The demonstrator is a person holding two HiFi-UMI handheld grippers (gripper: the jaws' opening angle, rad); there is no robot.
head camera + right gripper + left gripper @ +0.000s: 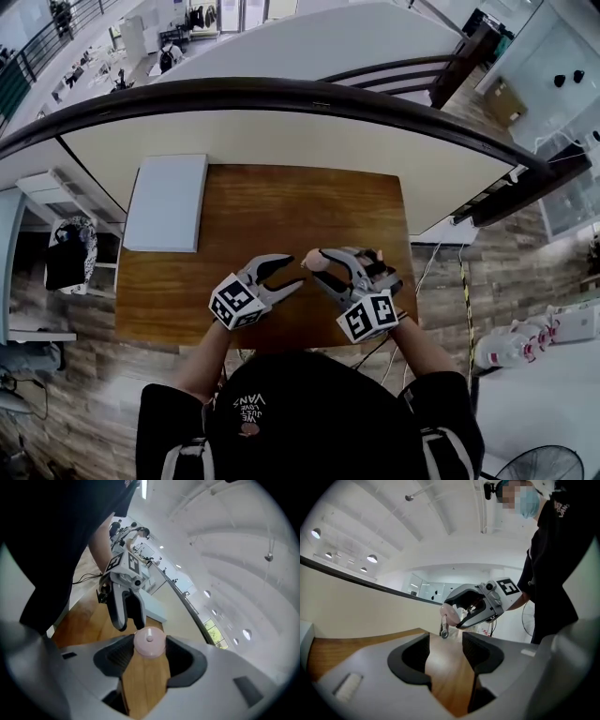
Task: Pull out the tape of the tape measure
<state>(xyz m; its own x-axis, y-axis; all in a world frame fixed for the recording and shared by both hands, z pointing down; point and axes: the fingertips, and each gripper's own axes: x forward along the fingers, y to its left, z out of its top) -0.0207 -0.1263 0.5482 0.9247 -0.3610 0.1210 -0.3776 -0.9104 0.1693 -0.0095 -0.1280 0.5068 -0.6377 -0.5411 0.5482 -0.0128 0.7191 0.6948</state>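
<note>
The right gripper (321, 266) is clamped on a small round pink tape measure (313, 262), held above the near part of the wooden table (281, 206). The left gripper (295, 271) sits just beside it, tips pointing at the tape measure, fingers spread. A flat white board (169, 202) lies on the table's far left corner.

The right gripper view shows the grip best: the tape measure (149, 642) is pinched at the very tips of the right gripper (150, 652), its flat face with a small centre knob turned to the camera. Just past it, the left gripper (127, 620) hangs with its fingers pointing down towards the case.

The left gripper view adds what the others hide. A small metal loop (444, 632) hangs from the underside of the tape measure (451, 614), below the right gripper (454, 616). The left gripper (445, 656) has its own jaws wide apart with only bare table between them, not touching the loop.
</note>
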